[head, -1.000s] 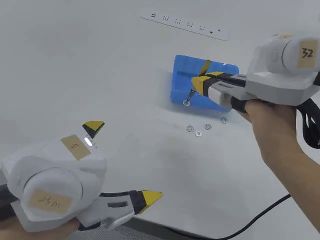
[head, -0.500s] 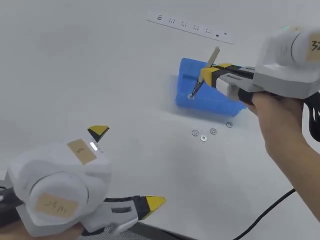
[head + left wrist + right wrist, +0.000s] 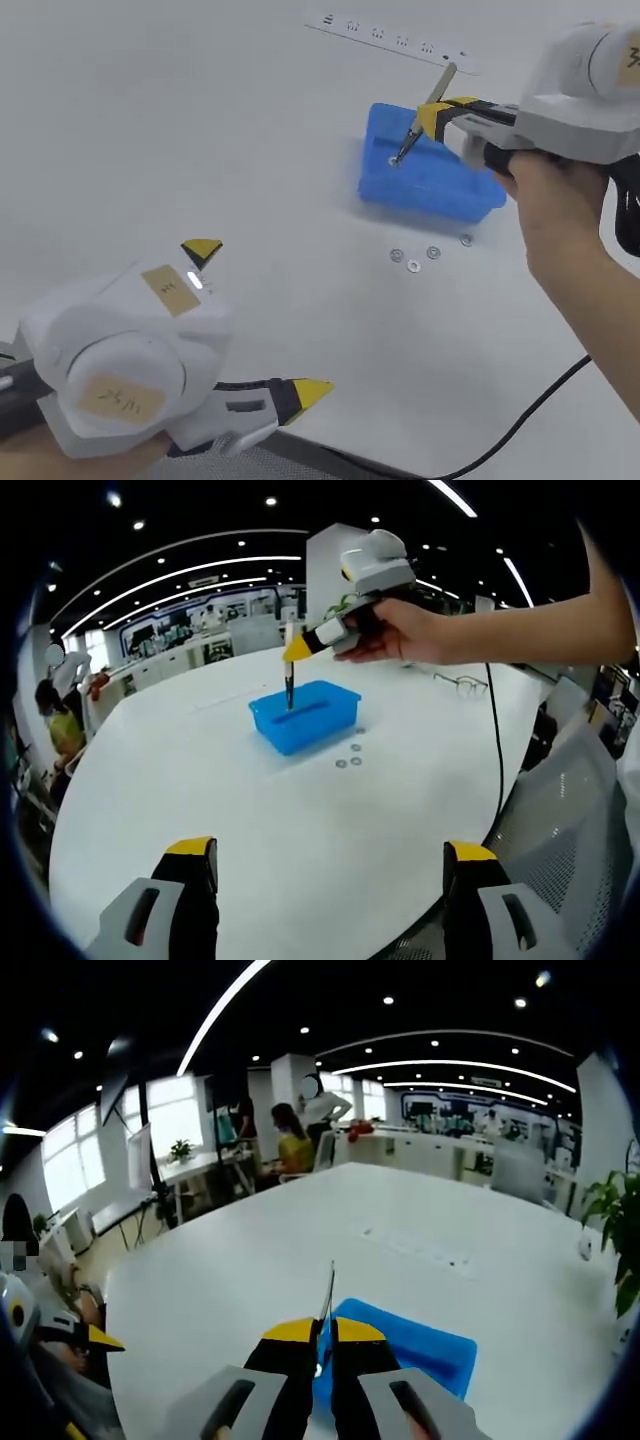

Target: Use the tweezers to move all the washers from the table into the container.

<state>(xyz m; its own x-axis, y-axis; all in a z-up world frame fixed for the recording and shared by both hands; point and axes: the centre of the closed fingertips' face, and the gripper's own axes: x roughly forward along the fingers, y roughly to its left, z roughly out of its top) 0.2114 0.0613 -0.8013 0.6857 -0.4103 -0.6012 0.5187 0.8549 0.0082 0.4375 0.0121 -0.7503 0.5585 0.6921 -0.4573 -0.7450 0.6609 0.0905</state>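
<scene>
A blue container (image 3: 432, 185) stands on the white table, also in the left gripper view (image 3: 305, 715) and the right gripper view (image 3: 425, 1352). My right gripper (image 3: 438, 113) is shut on tweezers (image 3: 412, 135) that point down over the container's left part, with a small washer (image 3: 394, 161) at their tip. In the right gripper view my right gripper (image 3: 325, 1332) pinches the tweezers (image 3: 326, 1300). Several washers (image 3: 413, 266) lie on the table just in front of the container. My left gripper (image 3: 256, 318) is open and holds nothing at the near edge (image 3: 330, 855).
A white power strip (image 3: 395, 40) lies at the far side of the table. A black cable (image 3: 520, 430) runs across the near right corner. Spectacles (image 3: 455, 680) rest on the table to the right. People stand at desks in the background.
My right gripper has lifted the tweezers, with the washer at their tip, from the table in front of the container to over its inside. My left gripper has stayed open.
</scene>
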